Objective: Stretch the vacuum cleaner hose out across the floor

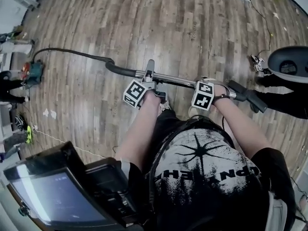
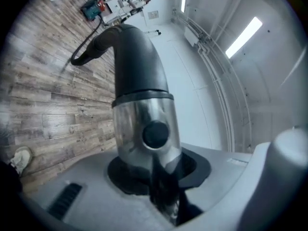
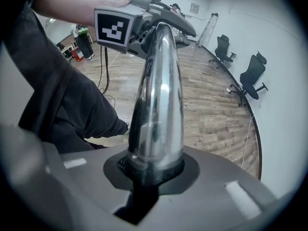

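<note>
The black vacuum hose (image 1: 72,53) runs over the wood floor from the small teal cleaner body (image 1: 33,73) at far left to a black cuff (image 2: 137,57). The cuff joins a chrome wand tube (image 1: 178,80), held level in front of me and ending in a black handle (image 1: 248,97). My left gripper (image 1: 150,74) sits around the tube near the cuff. In the left gripper view the tube (image 2: 144,129) stands between the jaws with a dark gap beside it. My right gripper (image 1: 211,87) points down, shut on the tube (image 3: 156,105) near the handle.
A person in dark clothes with a round grey object (image 1: 288,66) is at the right edge. A thin cable (image 1: 255,8) crosses the floor at top right, a white cord (image 1: 62,139) at left. Office chairs (image 3: 252,76) stand by the wall. A screen device (image 1: 53,196) fills the lower left.
</note>
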